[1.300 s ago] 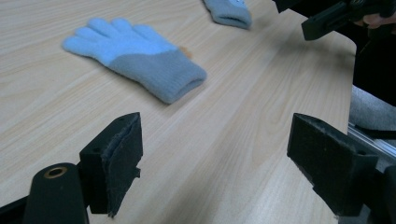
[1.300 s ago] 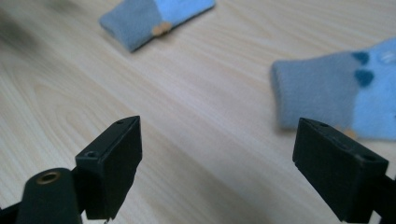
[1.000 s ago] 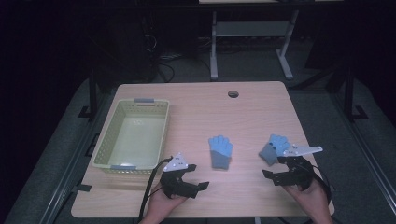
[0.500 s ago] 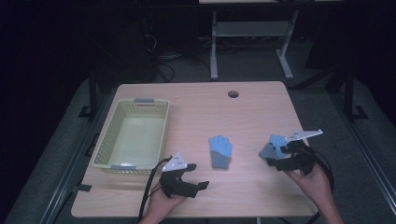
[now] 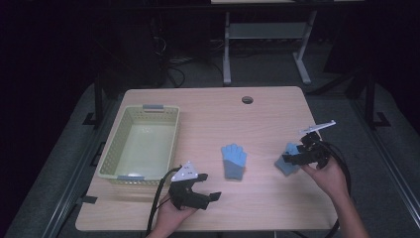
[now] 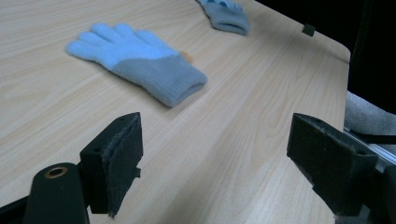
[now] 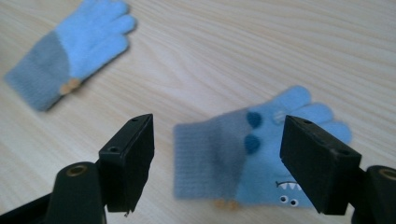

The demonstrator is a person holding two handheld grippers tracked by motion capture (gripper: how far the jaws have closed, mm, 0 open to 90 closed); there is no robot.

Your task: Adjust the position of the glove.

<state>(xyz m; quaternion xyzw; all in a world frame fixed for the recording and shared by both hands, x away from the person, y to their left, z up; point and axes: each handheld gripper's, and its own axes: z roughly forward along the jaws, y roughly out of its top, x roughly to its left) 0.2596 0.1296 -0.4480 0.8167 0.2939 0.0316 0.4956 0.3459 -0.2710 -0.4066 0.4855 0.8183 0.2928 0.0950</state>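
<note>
Nearest us, at the worktop's [image 5: 277, 106] front edge, we hold the left gripper [image 5: 210, 189] low over the wood with its fingers [image 6: 116, 163] wide apart and nothing between them. It points toward the plain light-blue and grey knitted glove [image 5: 234, 160] lying flat near the middle of the worktop, fingertips toward the far edge and cuff toward us.

Toward the right edge, we hold the right gripper [image 5: 288, 159] over the second light-blue and grey knitted glove [image 7: 252, 154], the one with a small monster face stitched on it. In the right gripper view this glove lies flat just beyond and between the two fingers [image 7: 128, 158], its long axis running across the gap, cuff toward one finger and knitted fingertips toward the other. The fingers have just been closing a little, yet they stand well apart and do not press the cloth. We judge the right hand the nearer one for this glove; the coming move turns on lowering the fingers so that they straddle the glove across its narrow width.

Farther off, by the left edge, a pale green slotted plastic basket [image 5: 111, 151] stands with nothing in it, well apart from both gloves. The worktop is pale wood laminate with a round cable hole [image 5: 247, 99] near its far edge; the room behind is dark.
</note>
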